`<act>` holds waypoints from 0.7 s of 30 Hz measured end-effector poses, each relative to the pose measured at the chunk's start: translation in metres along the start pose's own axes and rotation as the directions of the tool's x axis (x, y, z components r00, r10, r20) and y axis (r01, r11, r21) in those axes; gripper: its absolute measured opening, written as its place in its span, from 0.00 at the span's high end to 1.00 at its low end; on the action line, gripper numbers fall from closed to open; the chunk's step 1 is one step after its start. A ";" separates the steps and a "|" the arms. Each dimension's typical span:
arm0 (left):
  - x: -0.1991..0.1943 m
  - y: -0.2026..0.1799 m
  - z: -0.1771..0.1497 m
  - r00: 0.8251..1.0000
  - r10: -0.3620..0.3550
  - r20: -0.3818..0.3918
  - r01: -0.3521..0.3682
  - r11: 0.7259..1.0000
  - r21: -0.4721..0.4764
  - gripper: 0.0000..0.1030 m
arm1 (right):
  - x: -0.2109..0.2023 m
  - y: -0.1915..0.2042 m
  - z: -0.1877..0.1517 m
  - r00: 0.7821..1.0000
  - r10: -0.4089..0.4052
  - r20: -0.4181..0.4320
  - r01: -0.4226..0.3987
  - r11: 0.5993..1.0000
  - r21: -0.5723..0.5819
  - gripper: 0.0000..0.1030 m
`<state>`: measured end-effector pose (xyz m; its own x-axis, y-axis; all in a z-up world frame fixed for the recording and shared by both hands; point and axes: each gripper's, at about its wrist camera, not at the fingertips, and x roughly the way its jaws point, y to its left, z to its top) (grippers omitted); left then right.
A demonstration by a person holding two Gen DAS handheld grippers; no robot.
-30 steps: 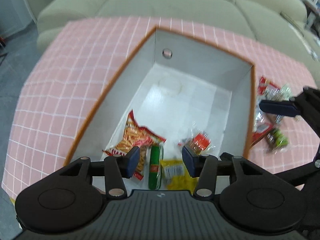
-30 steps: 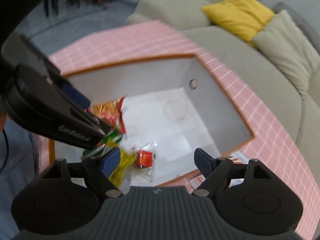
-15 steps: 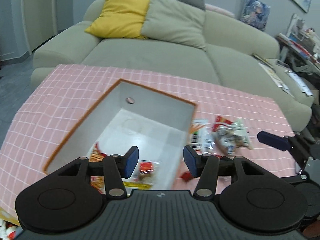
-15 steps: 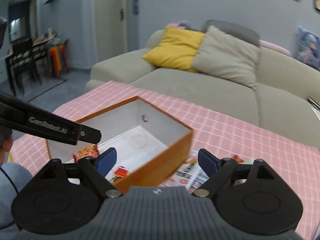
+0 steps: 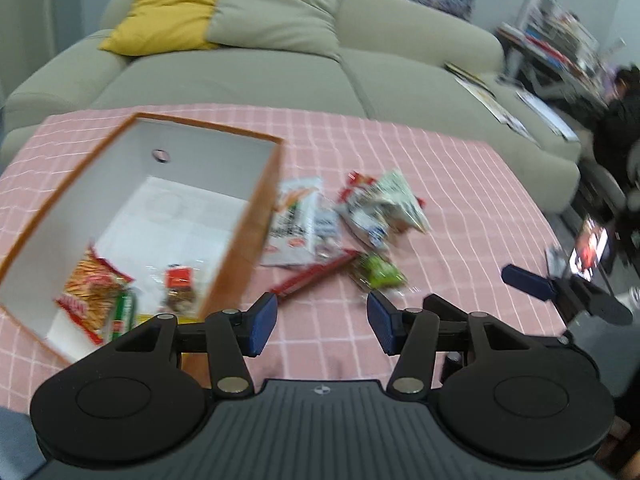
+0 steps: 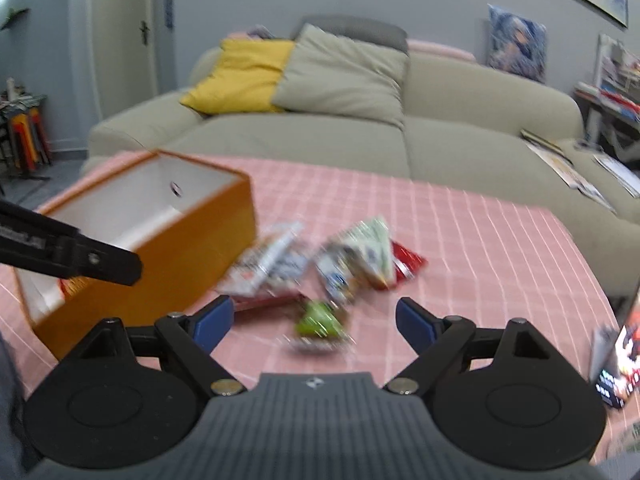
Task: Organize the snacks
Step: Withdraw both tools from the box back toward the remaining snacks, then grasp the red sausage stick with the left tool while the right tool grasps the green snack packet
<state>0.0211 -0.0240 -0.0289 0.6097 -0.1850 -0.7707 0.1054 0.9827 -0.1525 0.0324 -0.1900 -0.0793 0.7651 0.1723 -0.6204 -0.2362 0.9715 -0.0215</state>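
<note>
An orange box (image 5: 240, 240) with a white inside stands on the pink checked table; it also shows in the right wrist view (image 6: 168, 264). Inside lie an orange-red snack bag (image 5: 90, 284), a green stick pack (image 5: 124, 312) and a small clear pack with a red label (image 5: 180, 286). To its right lies a loose pile: a white pack (image 5: 298, 216), a crinkly white bag (image 5: 384, 204), a long red stick (image 5: 316, 274) and a green pack (image 5: 378, 274). My left gripper (image 5: 322, 322) is open and empty above the table's near side. My right gripper (image 6: 314, 318) is open and empty, just before the green pack (image 6: 320, 316).
A beige sofa (image 5: 280, 60) with a yellow cushion (image 5: 168, 12) and a grey-green cushion stands behind the table. Magazines lie on its right end. A phone screen (image 5: 592, 248) glows at the right edge. The pink tablecloth (image 5: 460, 200) spreads to the right.
Both grippers have pulled back from the box and swung right. The views now take in the snack pile on the table. Both stay open and empty.
</note>
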 end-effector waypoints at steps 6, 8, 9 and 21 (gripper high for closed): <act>0.026 -0.025 0.002 0.998 -0.050 -0.044 0.054 0.995 0.089 0.41 | 0.007 -0.022 -0.014 0.996 -0.086 -0.025 0.086 0.996 -0.019 0.17; 0.036 -0.031 0.004 0.998 -0.041 -0.052 0.048 0.990 0.130 0.41 | 0.007 -0.029 -0.021 0.994 -0.107 -0.032 0.106 0.994 -0.012 0.17; 0.042 -0.033 0.005 0.998 -0.036 -0.057 0.045 0.987 0.152 0.40 | 0.010 -0.032 -0.022 0.993 -0.110 -0.039 0.110 0.994 -0.002 0.17; 0.102 -0.035 0.016 0.988 0.059 -0.141 -0.001 0.924 0.382 0.44 | 0.053 -0.030 -0.020 0.998 -0.016 -0.063 0.013 0.999 -0.052 0.30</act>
<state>0.0921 -0.0770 -0.0928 0.4981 -0.1264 -0.8579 0.3966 0.9130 0.0958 0.0681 -0.2133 -0.1267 0.7298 0.1464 -0.6678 -0.2576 0.9637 -0.0702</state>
